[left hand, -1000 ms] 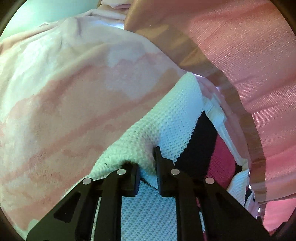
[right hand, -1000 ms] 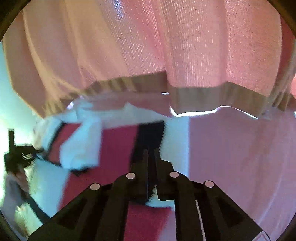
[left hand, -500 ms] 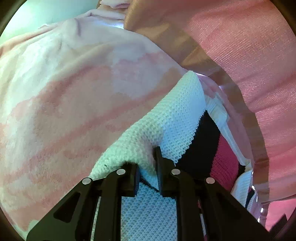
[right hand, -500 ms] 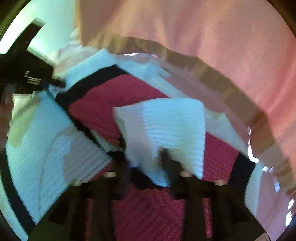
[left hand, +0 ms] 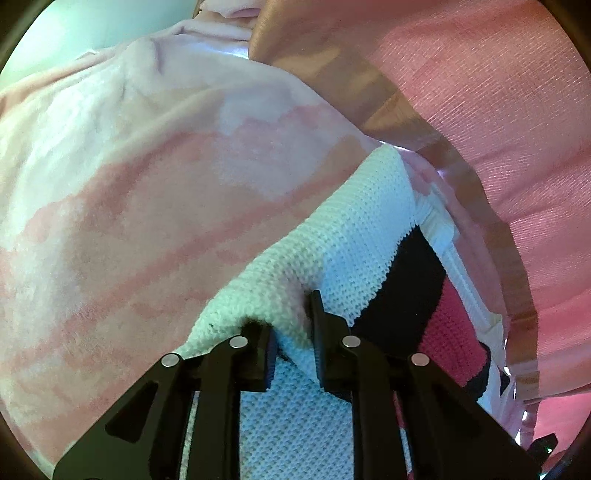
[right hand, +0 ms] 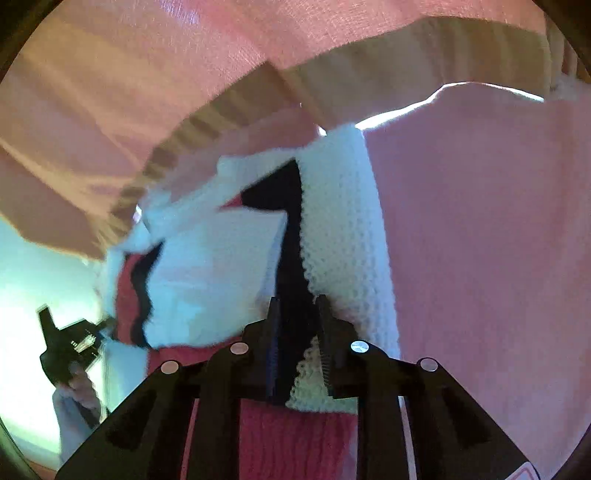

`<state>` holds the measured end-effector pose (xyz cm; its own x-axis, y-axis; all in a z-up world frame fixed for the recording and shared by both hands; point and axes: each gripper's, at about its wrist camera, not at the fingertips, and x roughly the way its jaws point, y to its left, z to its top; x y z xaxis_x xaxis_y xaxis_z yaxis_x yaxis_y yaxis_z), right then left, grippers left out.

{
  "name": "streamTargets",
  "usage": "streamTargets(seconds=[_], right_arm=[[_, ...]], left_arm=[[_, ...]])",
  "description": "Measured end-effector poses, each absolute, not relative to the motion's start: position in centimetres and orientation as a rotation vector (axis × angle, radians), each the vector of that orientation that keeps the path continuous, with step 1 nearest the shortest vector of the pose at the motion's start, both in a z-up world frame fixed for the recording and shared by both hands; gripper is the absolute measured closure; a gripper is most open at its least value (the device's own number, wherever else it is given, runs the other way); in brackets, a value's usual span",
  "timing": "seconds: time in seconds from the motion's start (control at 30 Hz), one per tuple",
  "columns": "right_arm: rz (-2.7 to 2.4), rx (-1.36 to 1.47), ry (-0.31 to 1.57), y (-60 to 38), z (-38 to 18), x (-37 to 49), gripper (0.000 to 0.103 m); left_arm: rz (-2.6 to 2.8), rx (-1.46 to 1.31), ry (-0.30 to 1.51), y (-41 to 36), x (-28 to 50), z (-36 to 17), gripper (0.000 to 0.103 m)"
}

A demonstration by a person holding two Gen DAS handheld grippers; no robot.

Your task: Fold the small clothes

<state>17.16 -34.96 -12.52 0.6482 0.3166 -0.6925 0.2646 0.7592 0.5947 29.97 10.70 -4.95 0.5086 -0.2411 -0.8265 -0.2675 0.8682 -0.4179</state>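
Observation:
A knitted sweater (left hand: 354, 229) with white, black and red bands lies on a fluffy pink-and-white blanket (left hand: 147, 184). My left gripper (left hand: 293, 325) is shut on a fold of the sweater's white edge, which bunches up between its fingers. In the right wrist view the sweater (right hand: 343, 240) lies folded over, a white panel on top of the red. My right gripper (right hand: 297, 310) sits low over the black band and white edge. Its jaws are opening, with the knit lying loose between them. At far left a hand (right hand: 79, 373) holds the left gripper (right hand: 103, 326).
A pink fabric with a tan hem (left hand: 498, 110) hangs over the far side of the sweater and fills the top of the right wrist view (right hand: 184, 55). Plain pink cloth (right hand: 480, 258) stretches right of the sweater. A pale wall (left hand: 74, 26) shows top left.
The right gripper swung across the sweater and came down on its black and white edge, and its jaws have widened. The left gripper has kept its grip and place.

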Motion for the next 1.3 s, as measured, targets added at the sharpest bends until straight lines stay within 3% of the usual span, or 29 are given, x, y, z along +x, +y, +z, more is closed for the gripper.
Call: streamTargets(seconds=[0.1,0.2,0.27,0.3,0.33,0.37,0.7,0.87,1.03,1.17,1.2,1.23,1.3], right_arm=[[0.087,0.744,0.866,-34.3,-11.8,17.6,0.045],[0.101,0.688,0.864,-33.0,-11.9,18.4,0.041],[0.09,0.635,0.847,-31.8,-12.1,19.0,0.044],[0.086,0.618,0.844,-31.9,-11.7,19.0,0.056],[0.095,0.609,0.834,-31.9,-11.4,19.0,0.088],[0.138,0.623,0.832,-31.6,-11.1,19.3,0.096],[0.155,0.641,0.636,-32.9,-3.8,16.9,0.097],[0.038,0.65,0.884,-33.5,-12.4,18.6,0.098],[0.08,0.607,0.766,-32.8,-8.6,18.3,0.098],[0.053,0.6,0.867,-32.8,-12.6,18.5,0.099],[0.036,0.602,0.857,-33.0,-12.4,18.1,0.096],[0.0,0.591,0.875,-33.2,-11.5,17.6,0.085],[0.008,0.582,0.83,-33.4,-9.3,15.4,0.08]], left_arm=[[0.013,-0.571,1.051,10.9,29.9,-4.9,0.085],[0.014,-0.602,1.035,11.0,29.8,-4.7,0.086],[0.012,-0.579,1.025,10.8,29.8,-4.6,0.088],[0.014,-0.567,1.017,10.8,29.7,-4.5,0.089],[0.017,-0.562,1.011,10.7,29.6,-4.3,0.09],[0.014,-0.565,1.004,10.7,29.5,-4.1,0.09],[0.01,-0.594,0.939,12.3,28.6,-1.1,0.092],[0.047,-0.606,1.047,13.0,29.4,-4.8,0.091],[0.023,-0.539,0.99,12.3,29.3,-2.5,0.09],[0.039,-0.513,1.04,12.1,30.0,-4.4,0.089],[0.032,-0.512,1.045,11.9,30.0,-4.0,0.088],[0.015,-0.519,1.047,11.7,29.9,-3.6,0.084],[-0.03,-0.507,1.057,11.5,29.0,-2.4,0.065]])
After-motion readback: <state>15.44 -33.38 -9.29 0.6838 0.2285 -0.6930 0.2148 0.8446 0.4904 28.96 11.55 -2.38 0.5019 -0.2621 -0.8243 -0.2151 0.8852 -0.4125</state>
